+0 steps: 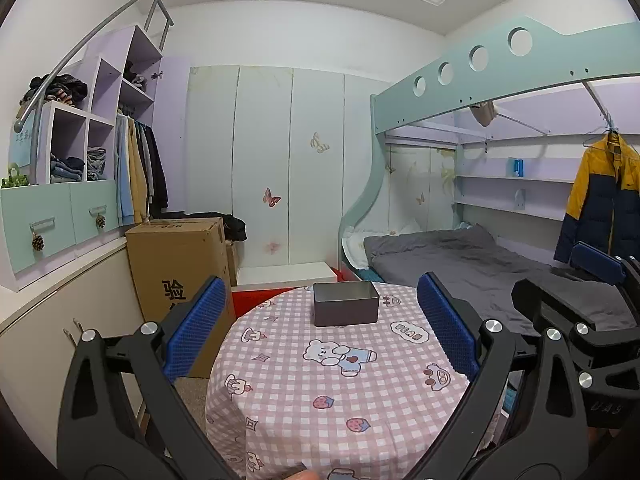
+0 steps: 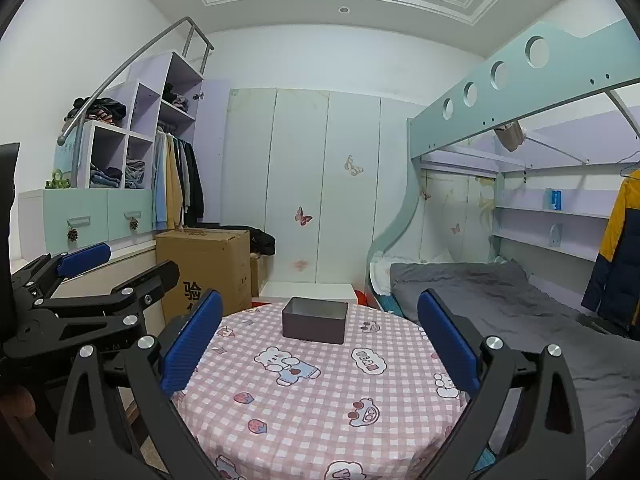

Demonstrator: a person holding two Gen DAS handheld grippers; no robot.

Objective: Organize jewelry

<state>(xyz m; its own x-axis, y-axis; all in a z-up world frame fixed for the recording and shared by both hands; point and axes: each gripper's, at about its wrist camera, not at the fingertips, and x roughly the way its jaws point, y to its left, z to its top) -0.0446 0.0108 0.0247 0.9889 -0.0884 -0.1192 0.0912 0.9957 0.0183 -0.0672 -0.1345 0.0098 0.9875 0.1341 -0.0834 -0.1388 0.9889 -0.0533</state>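
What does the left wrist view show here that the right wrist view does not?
Only the left wrist view shows the right gripper at its right edge, and the whole yellow and navy jacket on its hanger. Only the right wrist view shows the left gripper at its left edge, plus a dark panel at the frame edge. Both show the open grey box on the round table's pink checked tablecloth, the cardboard box and the bunk bed. No jewelry is visible in either.

Grey box on pink-checked tablecloth.
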